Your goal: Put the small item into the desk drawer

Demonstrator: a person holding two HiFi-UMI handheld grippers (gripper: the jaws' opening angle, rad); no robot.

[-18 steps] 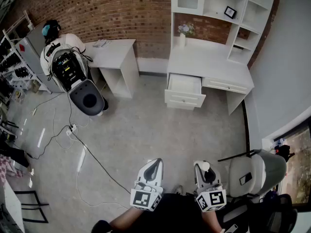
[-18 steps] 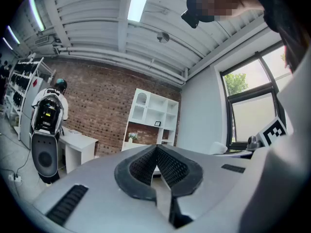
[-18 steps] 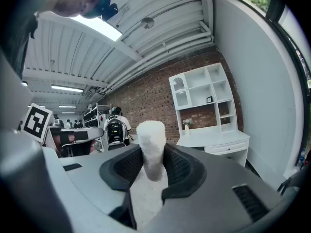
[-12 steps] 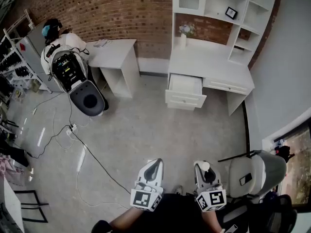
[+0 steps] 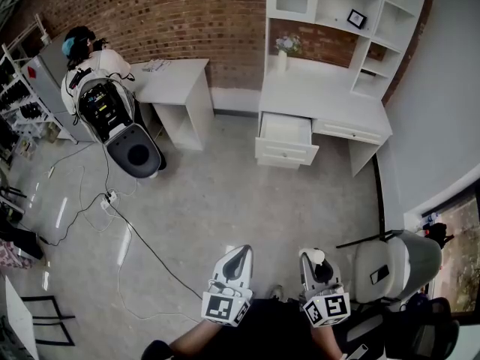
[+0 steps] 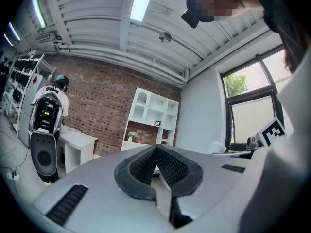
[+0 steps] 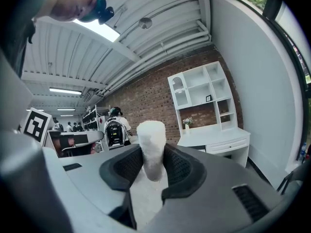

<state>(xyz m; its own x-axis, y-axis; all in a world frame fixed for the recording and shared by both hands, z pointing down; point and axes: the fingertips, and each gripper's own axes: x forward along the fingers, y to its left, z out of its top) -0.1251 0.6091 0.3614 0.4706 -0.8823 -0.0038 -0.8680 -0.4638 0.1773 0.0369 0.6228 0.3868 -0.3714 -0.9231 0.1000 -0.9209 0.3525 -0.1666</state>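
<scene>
**Tool state.** We read the right tool as closed on the small item, a white, soft-looking cylinder. It stands upright between the two pads, touches both, and its rounded top rises above the jaw tips. The left tool has its jaws together at the tips, with nothing between them. In the head view both tools sit side by side at 6 o'clock, close to the person's body and pointing toward 12 o'clock.

**Edges and open room.** The drawer stands pulled out at 12 o'clock, well apart from the tools. It projects from the left end of the surface, and its front panel is the nearest edge. Bare floor lies between the tools and the drawer. A dark cable runs across the floor at 10 o'clock of the left tool. A grey chair stands just beside the right tool at 3 o'clock. A smaller surface stands against the brick wall at 11 o'clock, and a person with a backpack stands at its left end.

**Change from the earlier frames.** Both tools keep the same place and the same jaw state, and the small item stays gripped. The drawer opening is unchanged. Only the person at 11 o'clock has shifted slightly.
</scene>
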